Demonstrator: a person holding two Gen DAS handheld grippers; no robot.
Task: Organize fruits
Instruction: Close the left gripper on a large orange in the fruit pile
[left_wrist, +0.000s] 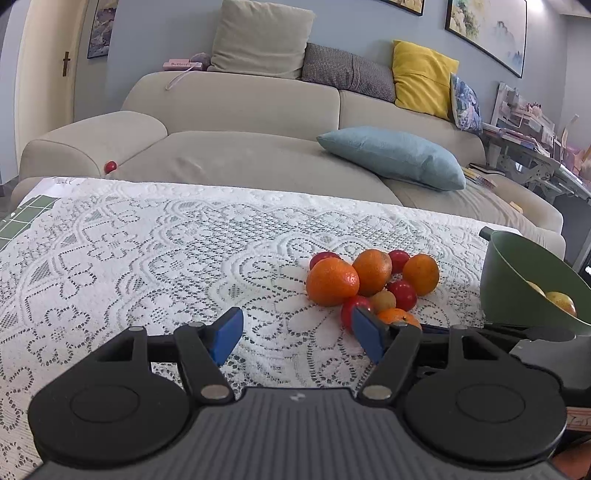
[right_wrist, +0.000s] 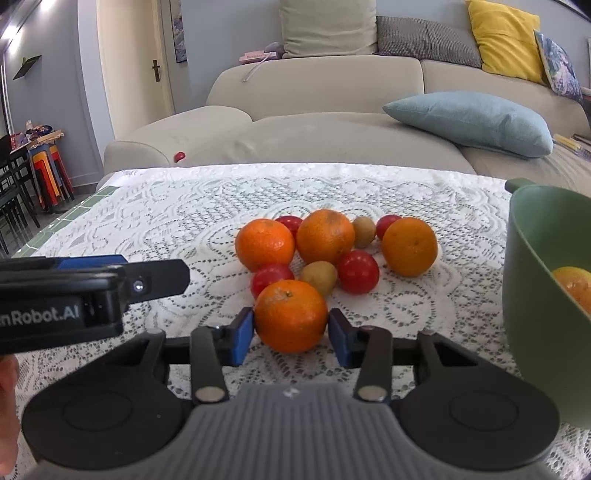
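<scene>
The right gripper (right_wrist: 290, 334) brackets the nearest orange (right_wrist: 290, 315) at its widest girth, blue pads at or just off the peel, so whether it is gripped cannot be told. The fruit looks firm, round and fairly heavy, likely to roll, so a hold across the middle suits it. The left gripper (left_wrist: 297, 338) hangs wide open and empty beside it. Beyond, tomatoes (right_wrist: 357, 271) and kiwis (right_wrist: 319, 277) crowd close behind; the green bowl (right_wrist: 532, 295) stands rightward on the lace cloth (right_wrist: 166, 221).
</scene>
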